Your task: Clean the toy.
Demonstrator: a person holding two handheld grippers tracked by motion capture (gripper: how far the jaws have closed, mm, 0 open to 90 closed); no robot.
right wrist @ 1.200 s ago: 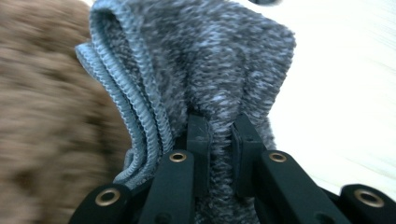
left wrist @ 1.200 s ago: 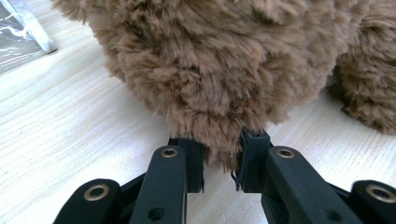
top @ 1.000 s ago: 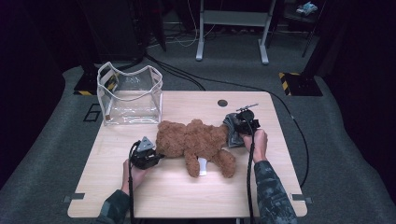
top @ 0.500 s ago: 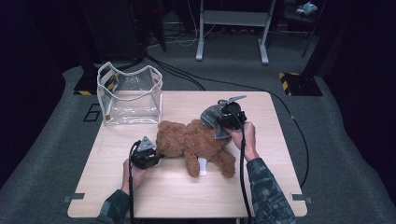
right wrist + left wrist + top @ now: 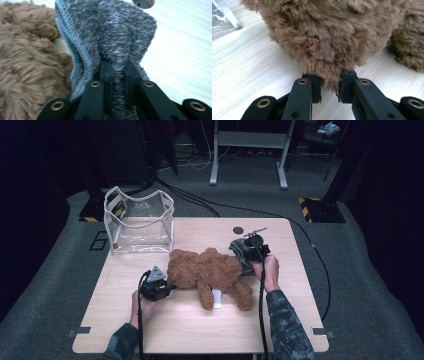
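1. Swung left over the teddy bear (image 5: 210,270) half a second ago and now drawn back to its far right end: so for the right gripper (image 5: 245,257) with its grey knitted cloth (image 5: 239,254). Kept in place meanwhile on the left: left gripper (image 5: 330,77).
2. Far left on the table (image 5: 200,335): clear bag (image 5: 140,222), upright, mouth open, well apart from both grippers.
3. Near left: left gripper lying low on the wood, jaws closed to a narrow gap and pinching a tuft of brown fur at the left end of the bear. Firm hold, by the look of it.
4. Middle: bear lying flat across the table, legs toward the near side, white label (image 5: 216,298) between them.
5. Right: right gripper nearly closed, pads pressed on a fold of the cloth. Cloth bunched and hanging from the jaws, touching the fur at the bear's right end.
6. Step in hand, as judged: bringing the cloth to the bear while pinning the bear at the other end, probably to dress or cover it. Cannot tell what kind of garment.
7. Next move calls for: steady anchor on the left, and on the right a lift high enough to clear the fur before drawing the cloth leftward, without loosening the pinch.
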